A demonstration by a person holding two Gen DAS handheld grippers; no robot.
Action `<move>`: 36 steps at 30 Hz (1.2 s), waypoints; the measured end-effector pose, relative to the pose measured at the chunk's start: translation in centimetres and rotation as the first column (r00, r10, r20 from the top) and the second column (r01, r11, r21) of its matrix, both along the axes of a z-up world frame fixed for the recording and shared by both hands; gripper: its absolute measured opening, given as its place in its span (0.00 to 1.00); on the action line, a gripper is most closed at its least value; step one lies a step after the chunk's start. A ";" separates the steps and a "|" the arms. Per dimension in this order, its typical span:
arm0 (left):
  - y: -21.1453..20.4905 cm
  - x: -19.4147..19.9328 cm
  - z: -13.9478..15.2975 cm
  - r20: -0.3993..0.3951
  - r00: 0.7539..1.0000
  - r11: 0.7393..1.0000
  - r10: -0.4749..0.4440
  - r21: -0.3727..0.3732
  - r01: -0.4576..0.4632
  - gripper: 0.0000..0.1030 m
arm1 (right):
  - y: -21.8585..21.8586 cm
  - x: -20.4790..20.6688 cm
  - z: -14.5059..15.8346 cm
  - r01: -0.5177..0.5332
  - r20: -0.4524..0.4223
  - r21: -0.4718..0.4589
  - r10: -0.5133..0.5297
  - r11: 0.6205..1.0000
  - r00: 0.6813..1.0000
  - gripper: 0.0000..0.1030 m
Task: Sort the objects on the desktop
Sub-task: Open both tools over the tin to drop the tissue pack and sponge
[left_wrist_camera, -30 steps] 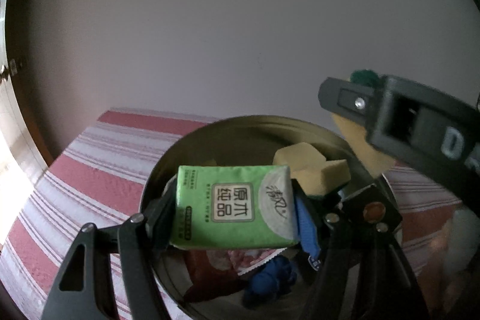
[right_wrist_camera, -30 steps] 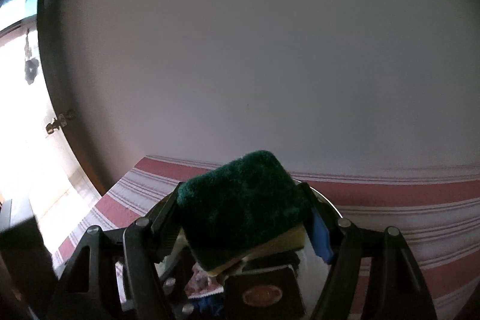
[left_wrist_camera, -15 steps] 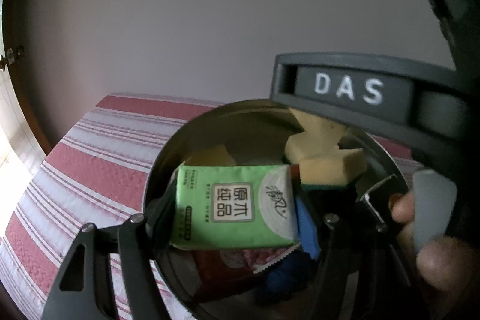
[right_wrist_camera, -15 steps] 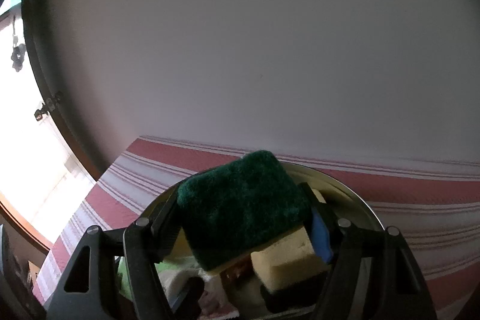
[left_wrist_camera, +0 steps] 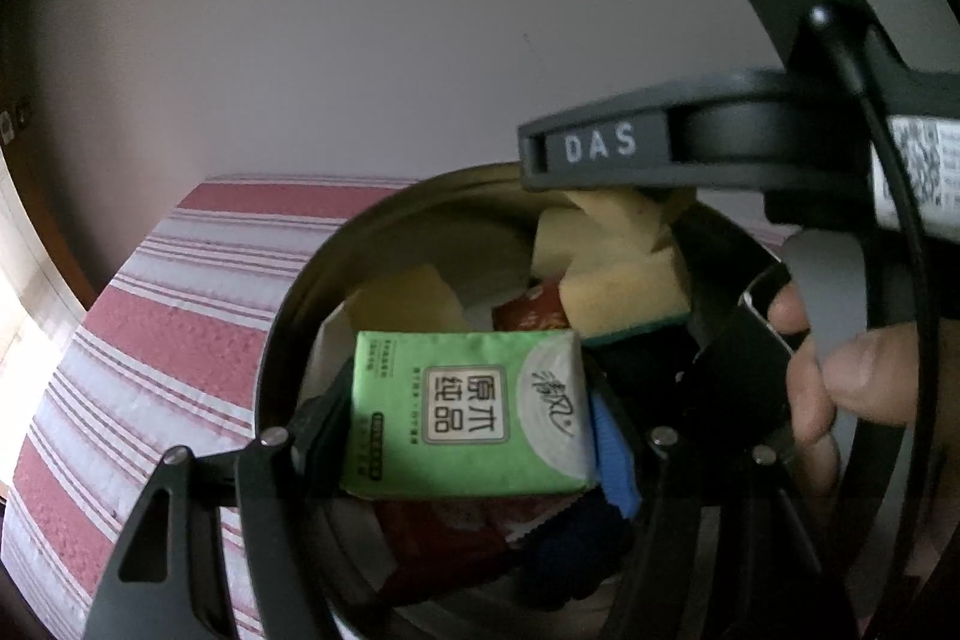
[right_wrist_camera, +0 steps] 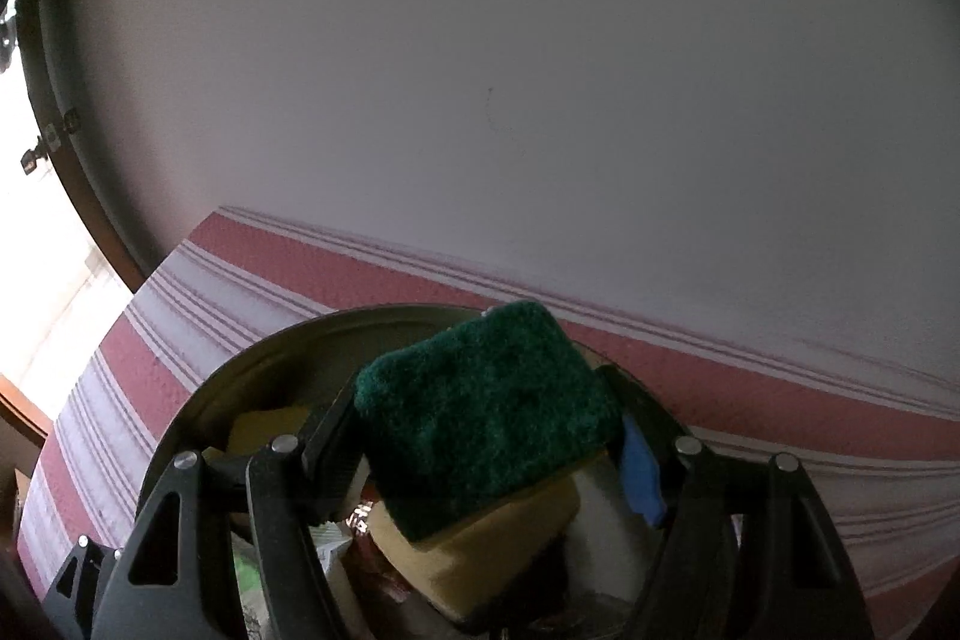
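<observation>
We see the surface [left_wrist_camera: 150, 340] under a red-and-white striped cloth, running to a plain pale wall [left_wrist_camera: 360, 40] across the upper frame. Dark door frame [right_wrist_camera: 66, 196] and bright daylight at left edge. Round metal bowl [left_wrist_camera: 288, 340] sits centre-low, holding yellow sponges and packets. Left tongs [left_wrist_camera: 468, 418] clamp a green tissue pack [left_wrist_camera: 468, 412] over the bowl. Right tongs [right_wrist_camera: 486, 418] grip a green-topped sponge [right_wrist_camera: 480, 412] above the bowl's far rim.
</observation>
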State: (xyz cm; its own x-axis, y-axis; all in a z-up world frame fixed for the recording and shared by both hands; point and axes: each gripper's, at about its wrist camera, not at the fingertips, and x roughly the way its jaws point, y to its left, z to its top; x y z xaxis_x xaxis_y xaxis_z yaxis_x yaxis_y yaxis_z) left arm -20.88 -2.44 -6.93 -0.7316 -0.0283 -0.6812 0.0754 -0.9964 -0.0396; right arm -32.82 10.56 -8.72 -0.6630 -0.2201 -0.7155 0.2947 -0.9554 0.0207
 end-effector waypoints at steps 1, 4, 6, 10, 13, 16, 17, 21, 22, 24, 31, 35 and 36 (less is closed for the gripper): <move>0.0 0.0 0.0 -0.001 1.000 1.000 -0.002 -0.001 0.002 0.66 | 0.0 -0.1 0.0 -0.003 -0.001 -0.002 0.003 1.000 1.000 0.74; 0.4 0.2 0.1 0.004 1.000 1.000 -0.009 -0.009 0.009 0.67 | -0.5 -0.3 0.0 -0.028 0.004 0.020 0.028 0.999 1.000 0.79; 0.3 0.1 0.0 0.009 1.000 1.000 -0.015 -0.008 0.015 0.67 | -0.9 -0.2 -0.1 -0.037 0.007 0.023 0.037 0.999 0.999 0.80; 0.3 0.1 0.1 -0.007 1.000 1.000 -0.023 -0.022 0.022 0.72 | 0.2 0.9 0.4 -0.028 -0.008 -0.061 0.028 0.998 1.000 0.85; 0.2 0.1 0.3 -0.017 1.000 0.999 -0.025 -0.042 0.024 0.78 | 1.1 1.8 1.2 -0.016 -0.030 -0.100 0.013 0.995 0.999 0.86; -0.2 0.3 0.7 -0.038 0.999 0.999 -0.021 -0.041 0.020 0.96 | 1.4 2.9 2.1 -0.002 -0.069 -0.088 -0.004 0.996 0.998 0.86; -0.5 0.3 0.9 -0.048 0.999 0.999 -0.015 -0.041 0.013 0.98 | 1.8 3.5 2.5 0.006 -0.087 -0.083 -0.014 0.996 0.996 0.86; -0.9 0.4 1.3 -0.066 0.998 0.998 0.006 -0.069 -0.011 1.00 | 3.2 5.0 3.2 0.049 -0.120 -0.114 -0.063 0.992 0.991 0.86; -1.1 0.3 1.3 -0.065 0.998 0.997 0.012 -0.073 -0.016 1.00 | 3.4 5.2 3.2 0.062 -0.127 -0.123 -0.078 0.990 0.989 0.86; -1.2 0.5 1.5 -0.063 0.998 0.998 0.018 -0.067 -0.022 1.00 | 4.4 5.9 3.5 0.096 -0.153 -0.140 -0.117 0.986 0.981 0.86; -2.0 0.2 1.9 -0.062 0.996 0.994 0.060 -0.085 -0.065 1.00 | 9.3 9.4 3.3 0.198 -0.239 -0.143 -0.227 0.970 0.944 0.68; -2.2 0.6 2.4 -0.108 0.991 0.985 0.073 -0.147 -0.089 1.00 | 9.6 9.6 1.4 0.190 -0.164 -0.094 -0.203 0.977 0.965 0.64; -2.4 0.5 2.4 -0.117 0.990 0.982 0.081 -0.158 -0.099 1.00 | 9.4 9.4 1.0 0.186 -0.153 -0.093 -0.198 0.978 0.968 0.60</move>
State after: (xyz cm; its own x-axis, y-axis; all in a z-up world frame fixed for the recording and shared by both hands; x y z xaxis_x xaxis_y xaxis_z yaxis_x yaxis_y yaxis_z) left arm -20.35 -4.81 -4.52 -0.7910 -0.2013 -0.5778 0.1691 -0.9795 0.1097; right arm -23.42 19.96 -7.72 -0.8029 -0.1279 -0.5823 0.1116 -0.9917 0.0639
